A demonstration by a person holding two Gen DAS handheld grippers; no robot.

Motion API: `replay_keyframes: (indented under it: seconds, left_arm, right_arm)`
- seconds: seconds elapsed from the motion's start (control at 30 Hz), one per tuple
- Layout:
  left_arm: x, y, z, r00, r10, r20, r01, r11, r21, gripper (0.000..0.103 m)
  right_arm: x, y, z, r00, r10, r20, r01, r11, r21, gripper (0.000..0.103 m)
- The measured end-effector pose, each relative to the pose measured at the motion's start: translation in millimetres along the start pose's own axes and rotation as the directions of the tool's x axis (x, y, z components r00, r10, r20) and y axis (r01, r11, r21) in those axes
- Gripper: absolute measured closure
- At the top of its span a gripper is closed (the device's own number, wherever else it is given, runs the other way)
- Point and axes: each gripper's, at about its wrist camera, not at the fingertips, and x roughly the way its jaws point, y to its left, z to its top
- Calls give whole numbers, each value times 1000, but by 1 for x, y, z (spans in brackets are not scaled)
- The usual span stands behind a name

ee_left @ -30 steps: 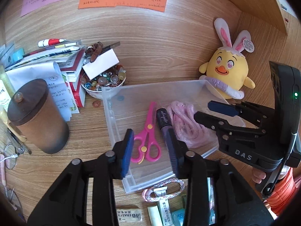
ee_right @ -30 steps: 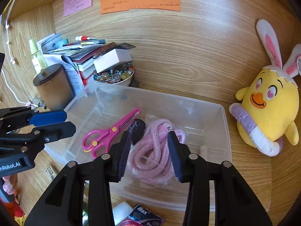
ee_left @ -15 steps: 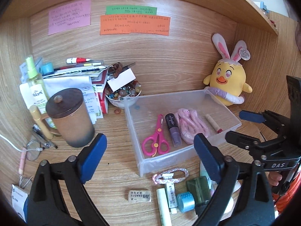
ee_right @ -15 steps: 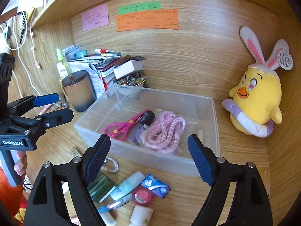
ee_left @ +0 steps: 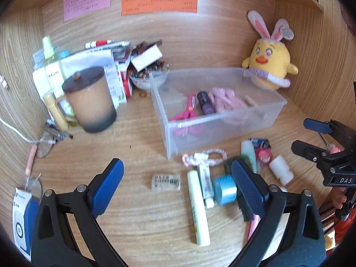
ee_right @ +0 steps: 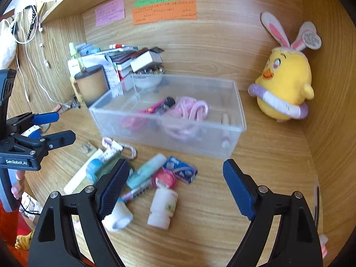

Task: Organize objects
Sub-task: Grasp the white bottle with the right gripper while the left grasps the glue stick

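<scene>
A wooden alcove is enclosing the scene, its grained back wall (ee_left: 200,35) carrying pink, green and orange paper notes (ee_left: 159,4) near the top. The wooden bench (ee_left: 138,146) is lying under everything, with side walls rising at its left and right edges. A clear plastic bin (ee_left: 224,124) is sitting toward the back of the bench, right of centre, and is holding pink scissors (ee_left: 189,109), a dark purple bottle (ee_left: 205,103), a coiled pink rope (ee_left: 225,100) and a small pale stick. A yellow chick plush (ee_right: 284,89) with rabbit ears is standing in the back right corner, just beside the bin. A brown lidded mug (ee_left: 91,102) is standing toward the back left, in front of a stack of books and papers (ee_left: 111,66) and beside a bowl of beads (ee_left: 148,77).

In front of the bin, near the front edge, loose items are lying close together: a pale green tube (ee_left: 199,209), a blue tape roll (ee_left: 224,189), a white bottle (ee_right: 162,209), a braided loop (ee_left: 204,155), an eraser (ee_left: 165,182) and a blue packet (ee_right: 181,172).

The left hand-held gripper (ee_left: 178,189) is hovering above this clutter with its jaws spread wide and nothing between them. The right hand-held gripper (ee_right: 175,189) is likewise released and empty, hanging over the loose items.
</scene>
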Motion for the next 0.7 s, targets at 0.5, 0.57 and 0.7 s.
replay_keyframes:
  seconds: [0.5,0.57,0.7]
  left_arm:
    - [30,3,-55,985,-45,-165,36,998,-56,34]
    - [30,3,-55,985,-44,-165,35,998,-55,40]
    - [30,5,-54,987,-31,-157,25,999,-41,55]
  right_arm:
    - [16,-5,-53,996,23,-84,-14,995,103,25]
    - [19,-5,-54,995,28,-94,-18,994,110,32]
    - [25,-7,-52,994,47,-98,-34,991,133,50]
